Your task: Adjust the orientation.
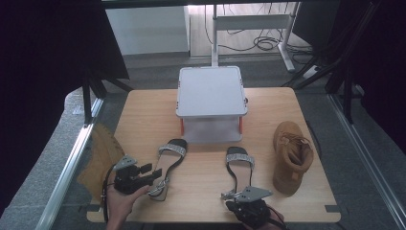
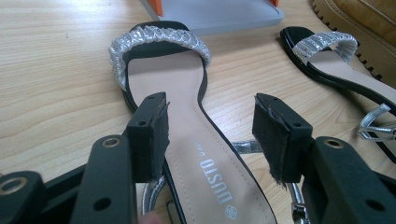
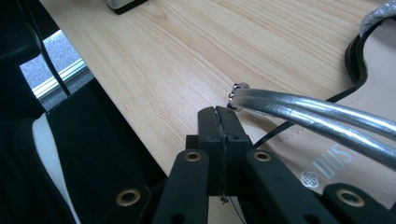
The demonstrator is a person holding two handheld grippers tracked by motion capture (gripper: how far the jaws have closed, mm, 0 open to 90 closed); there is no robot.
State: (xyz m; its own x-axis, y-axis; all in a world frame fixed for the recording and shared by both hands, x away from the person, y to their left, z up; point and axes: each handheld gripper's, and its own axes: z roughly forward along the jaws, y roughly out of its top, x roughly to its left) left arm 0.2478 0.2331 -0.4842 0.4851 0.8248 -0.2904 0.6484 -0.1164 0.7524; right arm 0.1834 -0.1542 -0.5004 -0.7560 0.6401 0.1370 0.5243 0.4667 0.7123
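Sandals, a matching black pair with silver beaded toe bands, lie side by side on the desk [image 1: 143, 110] in front of a grey stand [image 1: 211, 91]. A tan boot [image 1: 290, 155] rests on its side to their right, and its far edge and lacing are hard to read from the high view. The heel end of the left sandal [image 1: 167, 165] is cut off behind the left hand-held gripper [image 1: 149, 173], whose body and the hand below it hide the ankle straps there. In the left gripper view that sandal's insole runs between the two black jaws, which stand well apart on either side of it, their pads not pressing on it. The right sandal [image 1: 238, 165] lies with its heel toward the desk's near edge, just beside the right hand-held gripper [image 1: 230, 195]; the hand holding that one is mostly cut off by the bottom of the picture. In the right gripper view its jaws are pressed together with nothing visible between the pads, and the silver ankle strap [image 3: 317, 116] passes just above and beside their tips; whether it touches them I cannot tell.
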